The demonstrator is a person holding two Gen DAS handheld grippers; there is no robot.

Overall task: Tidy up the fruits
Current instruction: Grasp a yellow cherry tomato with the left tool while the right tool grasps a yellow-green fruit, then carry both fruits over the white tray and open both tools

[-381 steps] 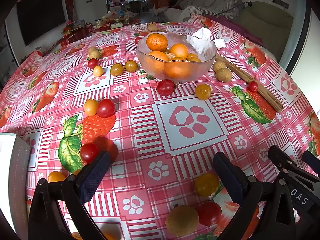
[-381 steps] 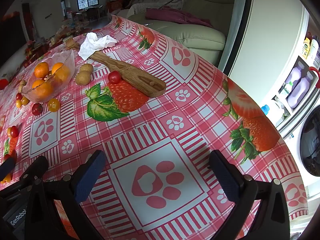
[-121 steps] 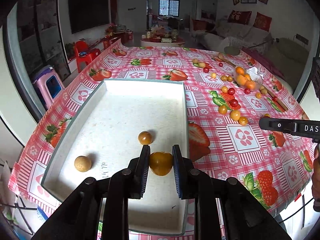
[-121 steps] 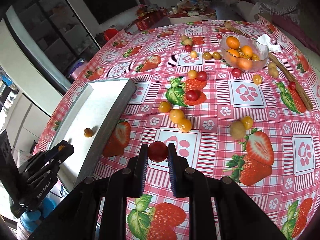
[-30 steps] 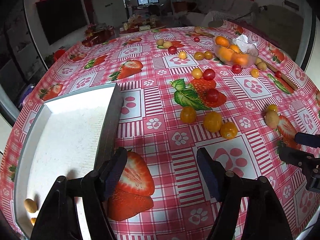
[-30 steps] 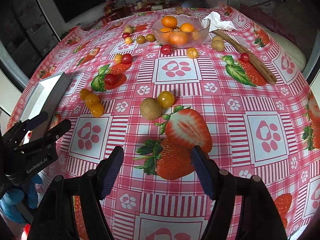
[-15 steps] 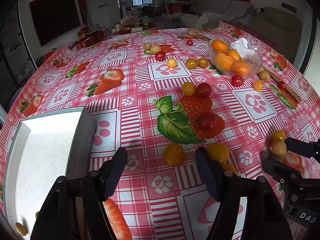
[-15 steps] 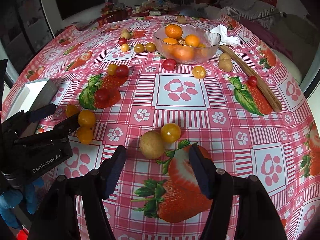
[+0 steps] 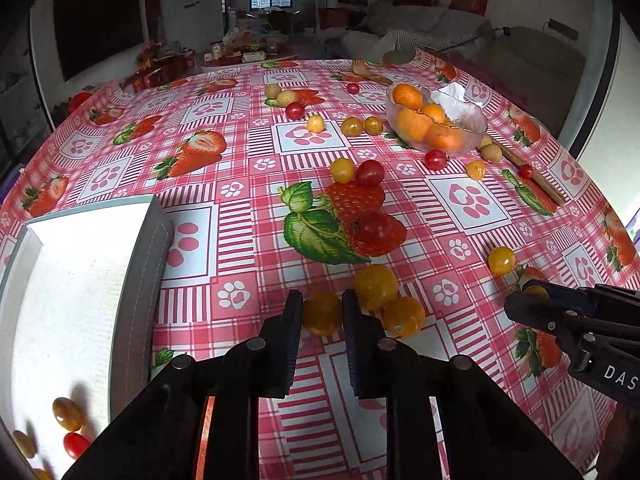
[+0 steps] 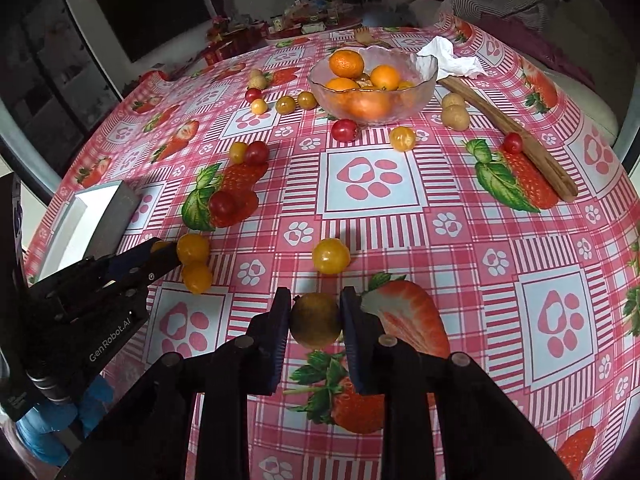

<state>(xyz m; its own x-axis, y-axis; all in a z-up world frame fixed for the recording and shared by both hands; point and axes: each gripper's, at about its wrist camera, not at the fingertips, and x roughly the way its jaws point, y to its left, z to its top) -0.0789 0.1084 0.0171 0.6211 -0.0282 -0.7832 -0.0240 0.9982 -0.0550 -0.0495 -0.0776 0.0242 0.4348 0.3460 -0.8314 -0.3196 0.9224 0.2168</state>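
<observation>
Across the table, a pink strawberry-print cloth is carrying scattered fruit, with a white tray sitting at its left edge and holding a few small tomatoes in its near corner. Farther back, a glass bowl is holding oranges beside a wooden board. Nearer, the left hand-held gripper is pinching a yellow tomato on the cloth, just beside two more yellow ones. To its right, the right hand-held gripper is closing its jaws on a brownish round fruit, pads pressing both sides.
</observation>
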